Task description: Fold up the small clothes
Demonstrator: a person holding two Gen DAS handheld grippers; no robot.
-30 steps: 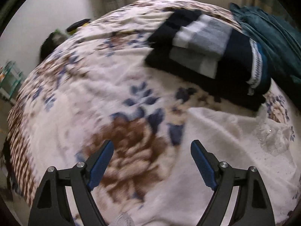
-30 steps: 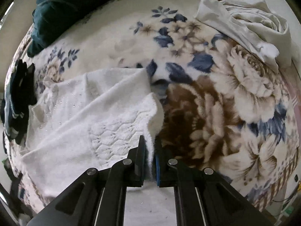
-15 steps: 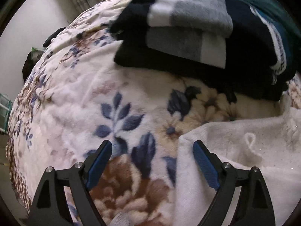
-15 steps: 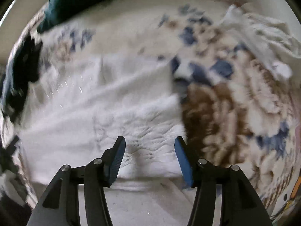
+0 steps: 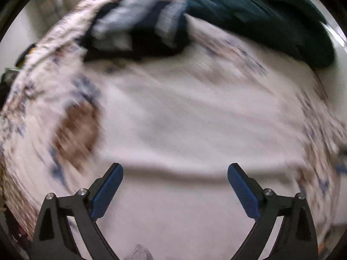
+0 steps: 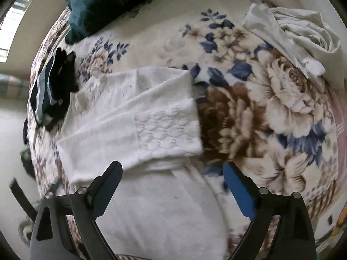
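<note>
White sweater (image 6: 138, 117) spread on floral blanket (image 6: 249, 112), sleeve folded across, at 12 o'clock from right gripper (image 6: 172, 170). Both right and left gripper (image 5: 175, 173) opening, nothing between. Probably soft, light, floppy; best pinched at hem or fold edge.

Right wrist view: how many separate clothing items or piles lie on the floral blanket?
4: white knitted sweater at centre, dark folded striped stack at left edge, dark teal garment at top left, crumpled cream cloth at top right. More may lie out of frame.
</note>
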